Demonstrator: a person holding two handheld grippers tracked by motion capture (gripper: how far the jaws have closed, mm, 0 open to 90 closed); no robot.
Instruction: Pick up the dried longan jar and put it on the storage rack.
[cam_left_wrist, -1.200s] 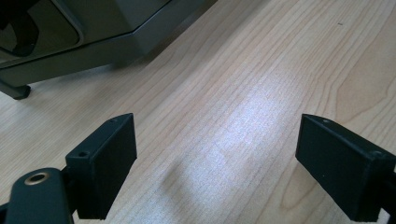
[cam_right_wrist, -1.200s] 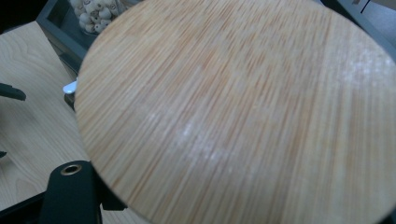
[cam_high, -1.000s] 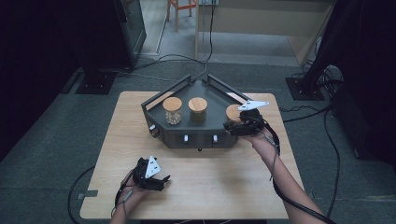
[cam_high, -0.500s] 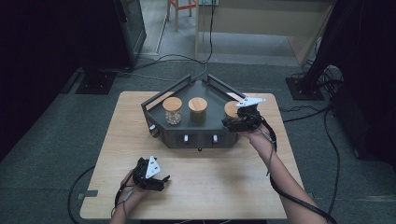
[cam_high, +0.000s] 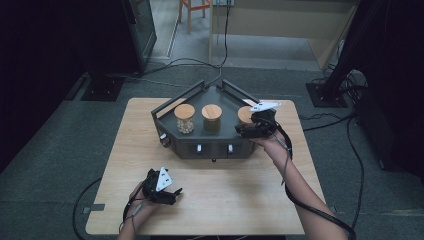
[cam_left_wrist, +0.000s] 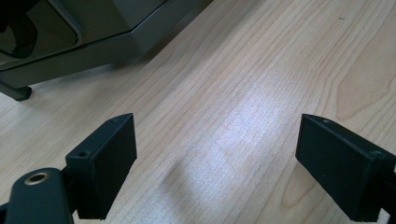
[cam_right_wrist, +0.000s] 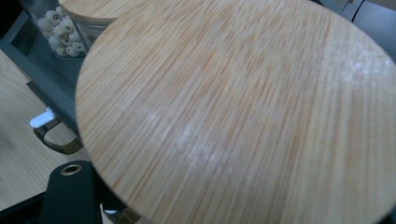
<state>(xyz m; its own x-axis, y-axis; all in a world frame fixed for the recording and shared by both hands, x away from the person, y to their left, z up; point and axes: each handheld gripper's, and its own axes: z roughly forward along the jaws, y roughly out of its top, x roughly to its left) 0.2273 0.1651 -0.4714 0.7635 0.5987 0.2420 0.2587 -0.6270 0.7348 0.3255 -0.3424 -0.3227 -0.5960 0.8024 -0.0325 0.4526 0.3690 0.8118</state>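
The right-hand jar's bamboo lid (cam_right_wrist: 243, 112) stands at the right end of the dark tray (cam_high: 210, 147) on the worktop (cam_high: 250, 200), the right gripper (cam_high: 248, 130) pinching it in its fingers. The right gripper view brings the lid's grain close. Beside it, one jar (cam_high: 184, 119) holds pale beads, and the middle jar (cam_high: 211, 119) something greenish. The left gripper (cam_left_wrist: 217, 163) rests near the worktop's front edge, fingers spread over bare wood.

Light wood-grain table (cam_high: 225, 200), rectangular, standing on grey carpet. A dark grey angular tray unit (cam_high: 210, 147) sits directly on it, at the far half, roughly centred between the left and right edges; its pointed back reaches the far edge. The left gripper (cam_high: 167, 192) rests on the tabletop near the near-left corner, jaws apart over bare wood. Near-right area bare wood.
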